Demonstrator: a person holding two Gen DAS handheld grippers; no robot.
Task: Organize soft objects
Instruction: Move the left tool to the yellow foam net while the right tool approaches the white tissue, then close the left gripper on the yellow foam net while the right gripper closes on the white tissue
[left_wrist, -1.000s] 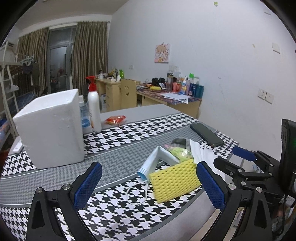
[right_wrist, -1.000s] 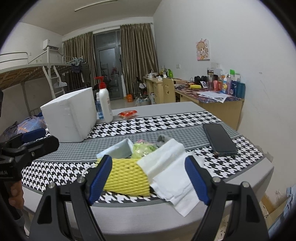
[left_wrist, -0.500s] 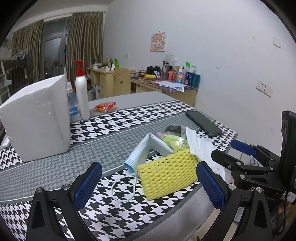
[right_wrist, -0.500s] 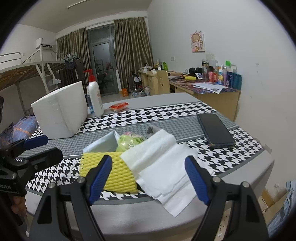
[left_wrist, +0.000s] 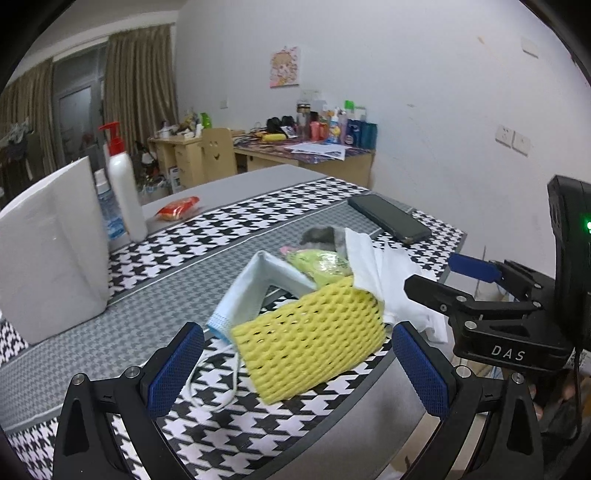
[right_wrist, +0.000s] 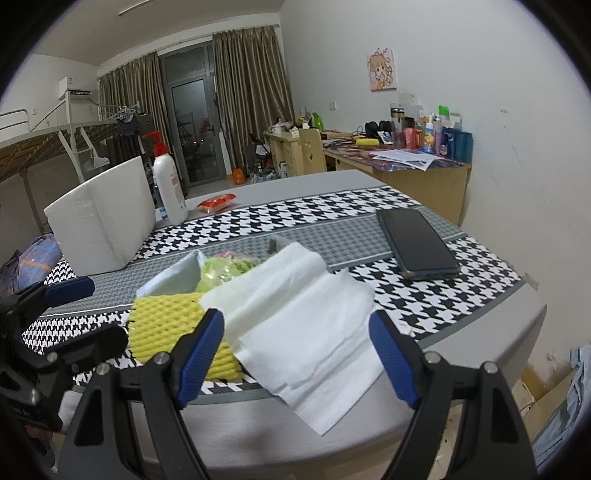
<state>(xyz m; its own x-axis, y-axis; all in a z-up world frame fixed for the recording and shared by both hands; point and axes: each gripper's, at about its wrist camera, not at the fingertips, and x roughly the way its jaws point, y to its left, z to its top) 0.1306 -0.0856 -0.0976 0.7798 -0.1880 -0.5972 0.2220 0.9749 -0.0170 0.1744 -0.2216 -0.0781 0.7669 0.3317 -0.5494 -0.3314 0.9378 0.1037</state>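
A pile of soft things lies at the table's near edge: a yellow foam net (left_wrist: 310, 336) (right_wrist: 162, 321), a light blue face mask (left_wrist: 255, 291) (right_wrist: 173, 273), a green crinkly bag (left_wrist: 321, 264) (right_wrist: 225, 269), a grey cloth (left_wrist: 321, 236) and a white tissue (left_wrist: 388, 280) (right_wrist: 306, 332) that hangs over the edge. My left gripper (left_wrist: 295, 373) is open just short of the foam net. My right gripper (right_wrist: 299, 362) is open in front of the tissue. Both are empty.
A white foam box (left_wrist: 48, 258) (right_wrist: 103, 221) stands at the left with a white pump bottle (left_wrist: 123, 184) (right_wrist: 168, 184) behind it. A red snack packet (left_wrist: 177, 208) and a black phone (left_wrist: 388, 219) (right_wrist: 417, 243) lie on the houndstooth table cloth (left_wrist: 221, 236).
Both grippers have moved in closer to the pile; the objects loom larger. The left view has swung right. Nothing on the table has moved.
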